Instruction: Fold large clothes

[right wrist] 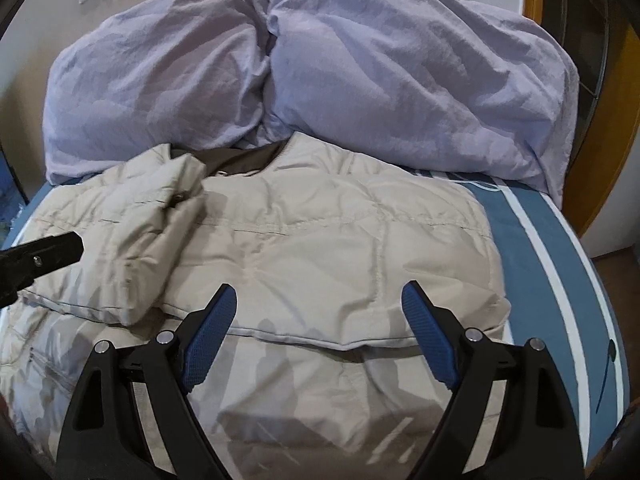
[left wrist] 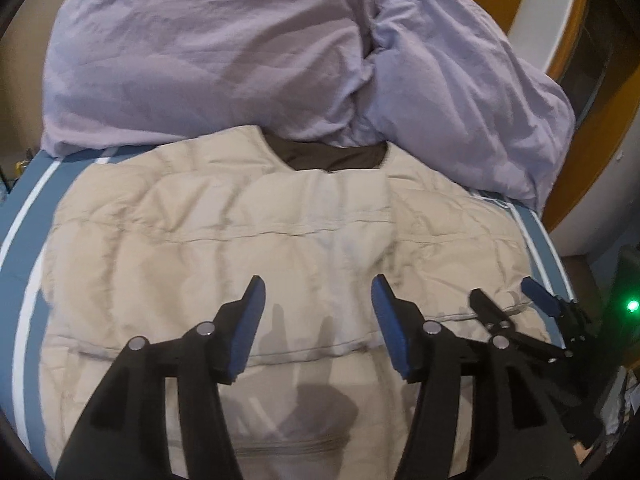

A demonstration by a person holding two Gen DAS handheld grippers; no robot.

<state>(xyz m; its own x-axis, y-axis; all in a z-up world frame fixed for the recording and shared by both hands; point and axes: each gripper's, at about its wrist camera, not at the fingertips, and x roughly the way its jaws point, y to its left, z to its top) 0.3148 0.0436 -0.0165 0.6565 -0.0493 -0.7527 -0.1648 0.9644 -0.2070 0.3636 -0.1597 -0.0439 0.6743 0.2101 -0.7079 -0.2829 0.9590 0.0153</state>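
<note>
A beige quilted jacket [left wrist: 240, 240] lies flat on the bed, its dark brown collar lining [left wrist: 332, 156] toward the far end. In the right wrist view a sleeve [right wrist: 152, 240] is folded in over the left part of the jacket [right wrist: 340, 248]. My left gripper [left wrist: 318, 284] hovers open above the jacket's lower middle, nothing between its blue pads. My right gripper [right wrist: 319, 290] stands wide open over the jacket's lower right part, also empty. It shows at the right of the left wrist view as the right gripper [left wrist: 502, 290]. One finger of the left gripper [right wrist: 60, 248] pokes in beside the folded sleeve.
A heaped lilac duvet [left wrist: 240, 52] fills the far end of the bed, touching the collar. The blue sheet with white stripes [right wrist: 552, 248] shows along both sides. A wooden door frame [left wrist: 592, 140] stands at the right, and a green light [left wrist: 632, 305] glows beside the bed.
</note>
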